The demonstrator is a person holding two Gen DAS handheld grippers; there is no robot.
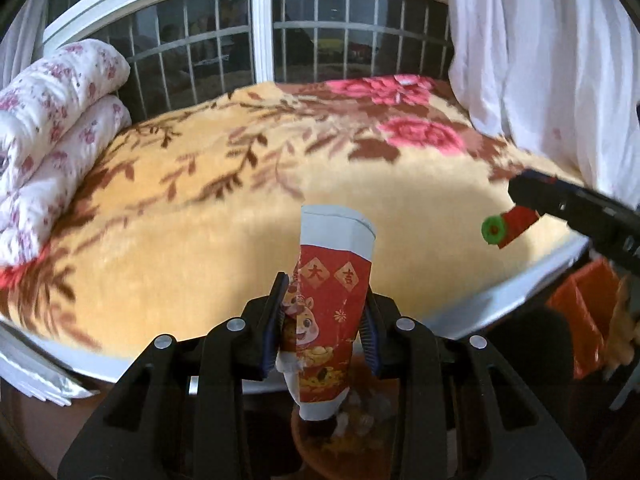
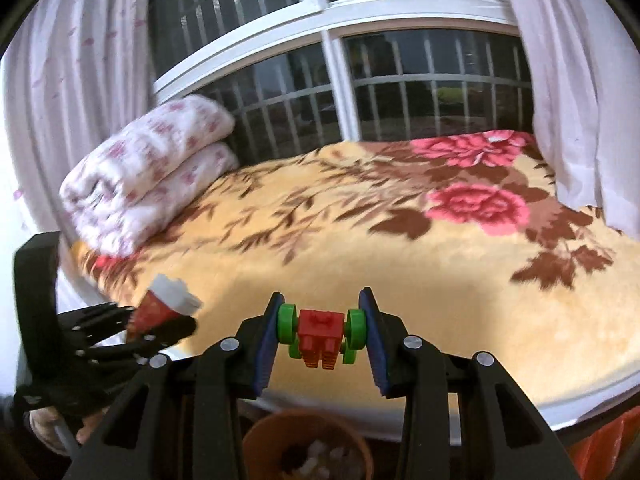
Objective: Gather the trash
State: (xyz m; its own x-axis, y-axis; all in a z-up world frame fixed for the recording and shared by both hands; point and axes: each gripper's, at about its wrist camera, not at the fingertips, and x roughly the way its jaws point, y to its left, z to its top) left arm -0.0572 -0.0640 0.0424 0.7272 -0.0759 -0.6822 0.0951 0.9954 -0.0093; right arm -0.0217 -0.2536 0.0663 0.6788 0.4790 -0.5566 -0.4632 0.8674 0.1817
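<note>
My left gripper [image 1: 326, 300] is shut on a red and white paper packet [image 1: 330, 312] printed with a cartoon animal; it stands upright between the pads, above the bed's near edge. The right wrist view shows that same packet [image 2: 166, 306] in the left gripper [image 2: 160, 324] at the lower left. My right gripper [image 2: 322, 334] is shut on a small red toy with green wheels [image 2: 322, 338], pads pressing the wheels from both sides. From the left wrist, the toy [image 1: 508, 228] pokes out of the right gripper [image 1: 532, 204] at the right. A brown round bin [image 2: 308, 446] with white scraps sits below.
A bed with a yellow floral blanket [image 1: 248, 184] fills both views. Folded white floral quilts [image 1: 52, 128] lie at its left end. A barred window [image 1: 264, 40] and white curtains [image 1: 540, 60] stand behind. Something orange [image 1: 584, 312] sits on the floor at the right.
</note>
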